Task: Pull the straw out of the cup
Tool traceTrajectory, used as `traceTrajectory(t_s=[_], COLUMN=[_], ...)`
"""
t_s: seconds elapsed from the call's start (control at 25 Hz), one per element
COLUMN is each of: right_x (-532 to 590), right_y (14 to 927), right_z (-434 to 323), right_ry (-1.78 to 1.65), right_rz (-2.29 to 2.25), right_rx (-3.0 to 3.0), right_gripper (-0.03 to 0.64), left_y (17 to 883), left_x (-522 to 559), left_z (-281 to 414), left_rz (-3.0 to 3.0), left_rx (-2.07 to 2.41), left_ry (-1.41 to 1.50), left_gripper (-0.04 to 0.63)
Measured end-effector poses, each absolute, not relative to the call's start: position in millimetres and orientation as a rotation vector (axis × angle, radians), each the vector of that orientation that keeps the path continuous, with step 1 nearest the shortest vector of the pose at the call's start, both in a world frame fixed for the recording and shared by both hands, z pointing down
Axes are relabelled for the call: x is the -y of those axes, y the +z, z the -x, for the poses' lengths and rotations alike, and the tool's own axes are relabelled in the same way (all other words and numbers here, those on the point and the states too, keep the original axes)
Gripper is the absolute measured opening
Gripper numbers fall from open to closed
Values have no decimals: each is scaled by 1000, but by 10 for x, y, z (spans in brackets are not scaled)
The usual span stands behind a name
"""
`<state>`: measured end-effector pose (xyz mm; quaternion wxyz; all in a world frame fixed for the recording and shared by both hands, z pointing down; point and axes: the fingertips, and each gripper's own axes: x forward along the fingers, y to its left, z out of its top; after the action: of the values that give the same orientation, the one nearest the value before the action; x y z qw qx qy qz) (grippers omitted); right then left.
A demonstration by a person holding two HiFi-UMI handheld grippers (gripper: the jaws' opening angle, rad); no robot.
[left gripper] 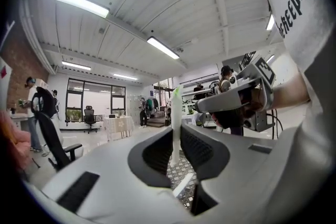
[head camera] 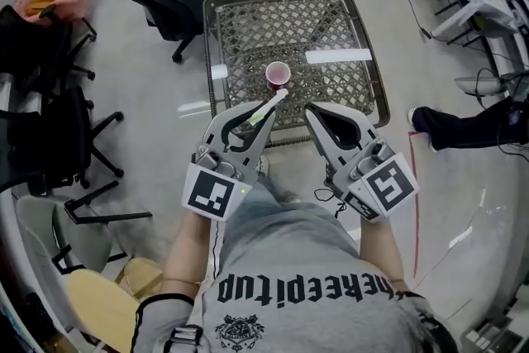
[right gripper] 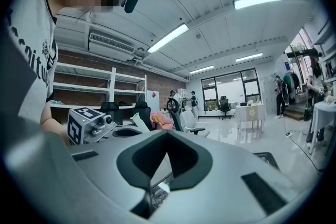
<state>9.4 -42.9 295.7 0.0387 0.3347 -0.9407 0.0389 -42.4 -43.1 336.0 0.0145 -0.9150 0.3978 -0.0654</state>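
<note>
One straw (head camera: 270,103) (left gripper: 176,113), white and green, is pinched in the left gripper (head camera: 260,113) (left gripper: 176,140) over the near edge of the lattice-topped table (head camera: 212,37), slanting free of the cup. The pink cup (head camera: 278,75) stands upright near the table's middle, just beyond the straw's far end. The right gripper (head camera: 312,110) (right gripper: 168,134) is pressed together, empty.
</note>
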Motion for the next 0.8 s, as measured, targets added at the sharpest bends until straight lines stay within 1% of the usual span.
traceTrajectory(t_s=[0.8], right_x=[-100], right_y=[2907], right_z=[-41], right_ry=[93], right_rz=[-930], right_rx=[2952], right_gripper=[2], left_y=[3033], left_x=[-230], left_z=[336], left_rz=[2816], left_rx=[-1281], left_ry=[-83], left_gripper=[87])
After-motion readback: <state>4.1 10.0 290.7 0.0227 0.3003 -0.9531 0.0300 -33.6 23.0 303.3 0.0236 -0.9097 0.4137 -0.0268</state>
